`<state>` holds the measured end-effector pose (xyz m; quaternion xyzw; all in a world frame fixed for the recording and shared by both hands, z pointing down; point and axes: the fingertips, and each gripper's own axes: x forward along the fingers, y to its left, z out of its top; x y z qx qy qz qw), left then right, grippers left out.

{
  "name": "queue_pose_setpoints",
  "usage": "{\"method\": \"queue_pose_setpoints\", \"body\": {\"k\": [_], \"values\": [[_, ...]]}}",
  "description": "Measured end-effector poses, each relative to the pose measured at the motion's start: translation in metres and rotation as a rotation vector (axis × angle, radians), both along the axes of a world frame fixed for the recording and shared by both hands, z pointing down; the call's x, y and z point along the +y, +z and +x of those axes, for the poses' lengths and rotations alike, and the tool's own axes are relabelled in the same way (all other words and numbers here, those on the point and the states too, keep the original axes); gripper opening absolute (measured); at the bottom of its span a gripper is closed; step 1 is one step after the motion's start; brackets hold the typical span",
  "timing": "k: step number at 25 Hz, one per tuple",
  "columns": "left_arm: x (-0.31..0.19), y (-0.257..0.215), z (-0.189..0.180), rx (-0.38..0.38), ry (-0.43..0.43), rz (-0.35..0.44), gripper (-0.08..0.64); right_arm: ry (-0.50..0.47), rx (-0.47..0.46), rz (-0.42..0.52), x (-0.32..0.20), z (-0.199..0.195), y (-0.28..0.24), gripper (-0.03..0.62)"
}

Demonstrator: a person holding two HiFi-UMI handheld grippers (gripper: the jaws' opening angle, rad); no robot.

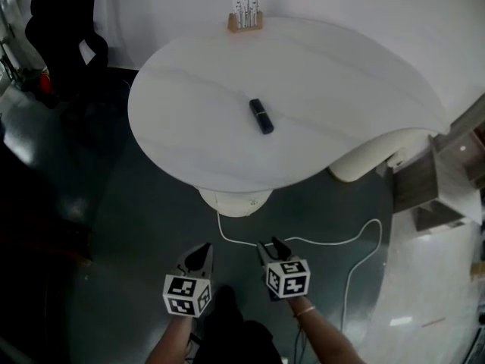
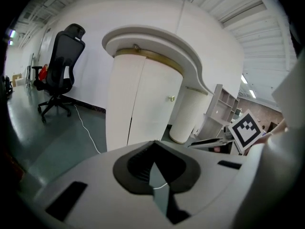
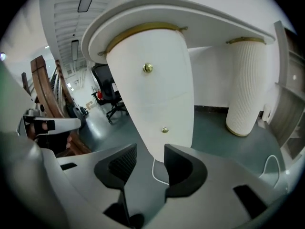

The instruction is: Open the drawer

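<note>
Left gripper point(image 1: 198, 258) point(image 2: 153, 144): jaws pressed together tip to tip, nothing between them; held low over the floor, short of the worktop's near edge.
Right gripper point(image 1: 273, 249) point(image 3: 150, 151): jaws spread, gap empty; just beside the left gripper, pointed at the pedestal, not touching it.
Drawer point(image 3: 157, 87): shut, flush in the curved front of the pedestal under the worktop; contents hidden; well apart from both grippers.
Knobs: two, brass, upper knob point(image 3: 148, 68) above lower knob point(image 3: 164, 129) on that front.
Pedestal point(image 1: 235, 202): white, rounded, set back beneath the worktop's overhang.
Worktop point(image 1: 189, 89): white, rounded outline, reaching out past the pedestal on the near side.
Wooden holder point(image 1: 245, 23): one, at the worktop's far edge, with white cards standing upright in it.
Dark object point(image 1: 261, 116): one, small and oblong, lying near the worktop's middle, well apart from the holder.
Floor point(image 1: 136, 226): dark; open stretch between grippers and pedestal, crossed by one white cable point(image 1: 333, 241) running off to the right.
Fluted column point(image 1: 360, 161): one, right of the pedestal, under the worktop's right end.
Shelf unit point(image 1: 447, 177): at the right edge, open compartments, contents too small to tell.
Office chair point(image 1: 64, 29): one, black, beyond the worktop's left edge.
</note>
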<state>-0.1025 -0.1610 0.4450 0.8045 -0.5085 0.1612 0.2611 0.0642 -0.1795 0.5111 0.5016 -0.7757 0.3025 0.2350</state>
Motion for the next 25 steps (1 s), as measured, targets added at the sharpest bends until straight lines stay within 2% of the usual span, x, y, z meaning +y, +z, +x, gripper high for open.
{"method": "queue_pose_setpoints", "body": {"k": [12,18,25], "values": [[-0.032,0.150,0.008,-0.001,0.039,0.041,0.002,-0.047,0.038,0.046,-0.046,-0.007,0.163,0.169],[-0.053,0.203,0.014,-0.012,0.065,0.065,0.002,-0.063,0.073,0.055,-0.071,-0.017,0.232,0.169],[-0.070,0.243,0.012,-0.005,0.067,0.080,0.002,-0.027,0.125,0.061,-0.102,-0.011,0.281,0.169]]}}
